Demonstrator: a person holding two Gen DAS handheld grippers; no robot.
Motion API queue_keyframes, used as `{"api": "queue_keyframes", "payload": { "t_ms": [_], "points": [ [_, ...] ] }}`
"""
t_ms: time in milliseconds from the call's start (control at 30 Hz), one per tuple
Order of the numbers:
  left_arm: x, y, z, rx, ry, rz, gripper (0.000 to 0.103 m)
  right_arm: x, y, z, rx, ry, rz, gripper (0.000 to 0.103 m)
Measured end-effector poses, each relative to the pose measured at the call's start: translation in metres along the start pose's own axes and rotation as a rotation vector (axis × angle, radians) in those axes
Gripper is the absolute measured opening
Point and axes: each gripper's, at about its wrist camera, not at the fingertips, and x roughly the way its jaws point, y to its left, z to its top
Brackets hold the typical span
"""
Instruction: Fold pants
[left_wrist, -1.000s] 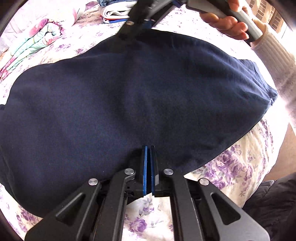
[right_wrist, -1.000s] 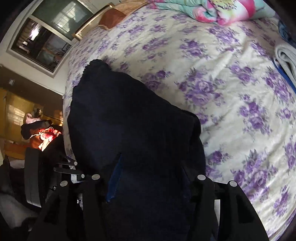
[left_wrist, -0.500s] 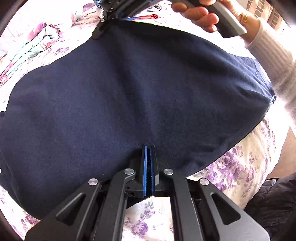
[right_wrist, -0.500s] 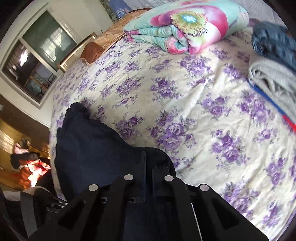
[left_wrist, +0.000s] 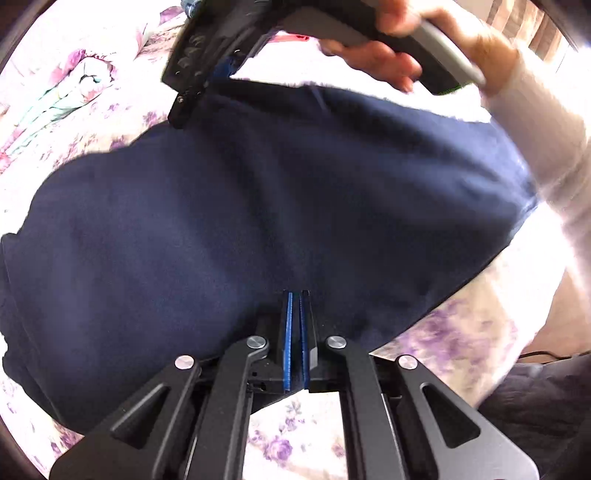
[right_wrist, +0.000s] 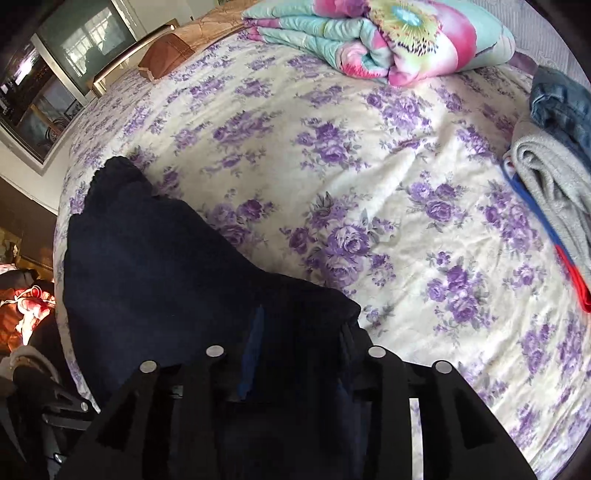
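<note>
The dark navy fleece pants (left_wrist: 258, 206) are spread across the purple-flowered cream bedsheet (right_wrist: 369, 184). Their near edge is pinched by the left gripper (left_wrist: 295, 314) at six o'clock, blue pads pressed together. At twelve o'clock, the right gripper (right_wrist: 299, 332) is spread, cloth draped between its fingers.

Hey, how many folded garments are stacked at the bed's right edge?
2 visible: blue jeans on top, grey garment beneath them. The frame edge may hide more.
</note>
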Motion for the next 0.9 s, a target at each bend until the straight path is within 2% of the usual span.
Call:
{"api": "queue_keyframes", "payload": {
  "t_ms": [33, 67, 100, 133, 200, 300, 367, 433, 533, 567, 633, 667, 767, 900],
  "points": [
    [-0.009, 0.005, 0.007, -0.007, -0.024, -0.001, 0.004, -0.014, 0.001, -0.003, 0.002, -0.014, -0.026, 0.059],
    [-0.015, 0.011, 0.016, -0.017, -0.045, 0.001, 0.004, -0.029, 0.0, -0.007, 0.012, -0.047, -0.081, 0.081],
    [-0.018, 0.018, 0.027, -0.035, -0.055, -0.004, 0.007, -0.045, -0.004, -0.012, 0.032, -0.091, -0.144, 0.087],
    [-0.016, 0.026, 0.041, -0.061, -0.048, -0.023, 0.011, -0.059, -0.01, -0.017, 0.06, -0.118, -0.164, 0.087],
    [-0.001, 0.041, 0.069, -0.105, -0.008, -0.055, 0.012, -0.08, -0.028, -0.026, 0.171, -0.132, -0.206, 0.087],
    [0.03, 0.052, 0.108, -0.124, 0.039, -0.008, 0.012, -0.108, -0.047, -0.053, 0.334, -0.159, -0.412, 0.087],
    [0.057, 0.061, 0.127, -0.149, 0.099, -0.004, 0.012, -0.124, -0.045, -0.08, 0.39, -0.172, -0.473, 0.084],
    [0.075, 0.071, 0.139, -0.178, 0.127, 0.002, 0.01, -0.136, -0.035, -0.114, 0.432, -0.203, -0.454, 0.077],
    [0.078, 0.071, 0.144, -0.166, 0.108, 0.018, 0.009, -0.136, -0.001, -0.158, 0.453, -0.256, -0.342, 0.051],
    [0.078, 0.071, 0.144, -0.153, 0.1, 0.027, 0.009, -0.13, 0.012, -0.169, 0.456, -0.267, -0.286, 0.037],
    [0.08, 0.071, 0.142, -0.142, 0.085, 0.033, 0.009, -0.105, 0.041, -0.186, 0.449, -0.245, -0.193, 0.023],
    [0.081, 0.07, 0.141, -0.142, 0.08, 0.031, 0.008, -0.091, 0.056, -0.191, 0.441, -0.231, -0.158, 0.02],
    [0.08, 0.071, 0.142, -0.137, 0.074, 0.024, 0.008, -0.055, 0.09, -0.189, 0.427, -0.206, -0.109, 0.019],
    [0.081, 0.075, 0.14, -0.138, 0.062, -0.002, 0.009, -0.029, 0.104, -0.179, 0.433, -0.189, -0.125, 0.019]
  ]
}}
